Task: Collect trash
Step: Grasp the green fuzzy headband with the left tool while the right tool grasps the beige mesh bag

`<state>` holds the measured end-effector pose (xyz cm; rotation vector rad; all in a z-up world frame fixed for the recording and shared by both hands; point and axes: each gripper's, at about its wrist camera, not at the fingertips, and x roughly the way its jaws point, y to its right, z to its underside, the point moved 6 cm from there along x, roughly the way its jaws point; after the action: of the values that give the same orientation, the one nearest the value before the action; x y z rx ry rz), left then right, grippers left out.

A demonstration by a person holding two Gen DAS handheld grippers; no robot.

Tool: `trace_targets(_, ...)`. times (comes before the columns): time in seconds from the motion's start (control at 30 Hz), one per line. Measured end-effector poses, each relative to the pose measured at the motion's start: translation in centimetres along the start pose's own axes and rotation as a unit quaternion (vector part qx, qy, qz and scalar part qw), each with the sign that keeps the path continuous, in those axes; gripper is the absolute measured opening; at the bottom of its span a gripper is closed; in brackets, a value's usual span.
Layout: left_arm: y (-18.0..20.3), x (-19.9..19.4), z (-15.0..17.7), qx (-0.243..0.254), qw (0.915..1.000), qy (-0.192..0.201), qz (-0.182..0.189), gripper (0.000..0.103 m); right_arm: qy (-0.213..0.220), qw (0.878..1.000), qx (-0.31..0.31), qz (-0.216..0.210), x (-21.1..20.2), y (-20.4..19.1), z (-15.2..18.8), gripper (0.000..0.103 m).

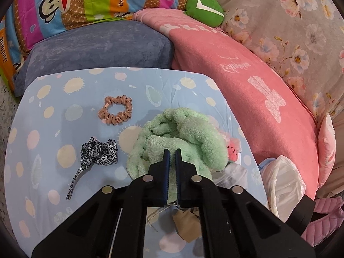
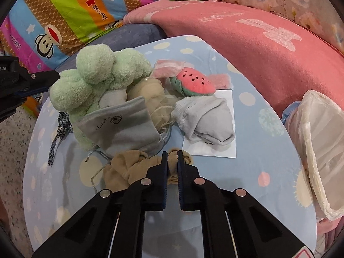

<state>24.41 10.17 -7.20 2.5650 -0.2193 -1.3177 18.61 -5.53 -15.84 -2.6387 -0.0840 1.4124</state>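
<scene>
My left gripper (image 1: 172, 153) is shut on the fluffy green towel (image 1: 182, 133); from the right wrist view it (image 2: 56, 75) grips the towel (image 2: 96, 71) at its left side. My right gripper (image 2: 172, 157) is shut on a crumpled tan stocking (image 2: 131, 167) at the table's near side. A white plastic trash bag (image 2: 322, 150) hangs open at the table's right edge and also shows in the left wrist view (image 1: 281, 185). A grey pouch (image 2: 122, 129), a grey sock (image 2: 206, 120) on a white paper (image 2: 225, 150), and a watermelon plush (image 2: 193, 82) lie in the pile.
A tan dotted scrunchie (image 1: 116, 112) and a leopard-print scrunchie (image 1: 96, 154) lie on the blue dotted tablecloth (image 1: 64, 118). A pink blanket (image 1: 247, 81), a blue cushion (image 1: 96, 51) and a striped monkey-print quilt (image 1: 64, 0) surround the table.
</scene>
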Motion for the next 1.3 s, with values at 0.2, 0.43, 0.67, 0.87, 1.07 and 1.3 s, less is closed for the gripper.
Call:
trace_targets(0.2, 0.8, -3.2, -0.1, 0.007, 0.9998, 0.02, 0.001, 0.004, 0.033, 0.999, -0.01, -0.006, -4.1, -0.2, -0.9, 0.005)
trace_targets(0.43, 2.6, -8.2, -1.0, 0.025, 0.9978, 0.06, 0.008, 0.0, 0.08, 0.997, -0.016, -0.003, -9.6, 0.5, -2.6, 0.005)
trace_targets(0.67, 6.4, -13.9, -2.4, 0.063, 0.9911, 0.116, 0.011, 0.0, 0.123, 0.992, -0.001, 0.007, -14.3, 2.8, -3.6, 0.005)
trace_targets(0.87, 6.3, -14.2, -1.1, 0.055, 0.9932, 0.103, 0.004, 0.02, 0.13, 0.991, 0.012, 0.02, -16.6, 4.5, -2.1, 0.005)
trace_targets(1.07, 2.1, -9.5, 2.6, 0.032, 0.9979, 0.053, -0.018, 0.075, 0.105, 0.994, 0.029, 0.017, -15.2, 5.4, -0.1, 0.005)
trace_targets(1.3, -1.4, -2.1, 6.2, 0.018, 0.9995, -0.016, -0.022, 0.08, 0.086, 0.996, 0.03, 0.013, -13.2, 4.7, 0.6, 0.005)
